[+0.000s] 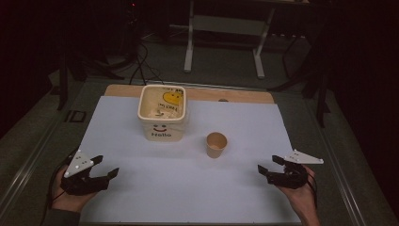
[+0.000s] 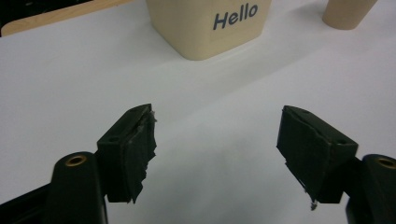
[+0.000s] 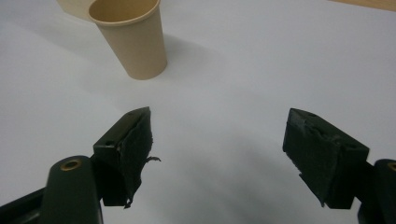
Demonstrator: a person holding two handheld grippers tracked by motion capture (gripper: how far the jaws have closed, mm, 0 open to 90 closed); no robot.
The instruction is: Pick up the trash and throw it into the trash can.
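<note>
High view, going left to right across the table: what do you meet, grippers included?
left gripper → cream Hello tub → paper cup → right gripper

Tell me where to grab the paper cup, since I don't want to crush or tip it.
Probably grip the paper cup across its side wall a little below the rim, with the right hand-held gripper coming in level from the near right. It stands upright, open and tapered, with bare white sheet between them; the tub crowds its far left.
</note>
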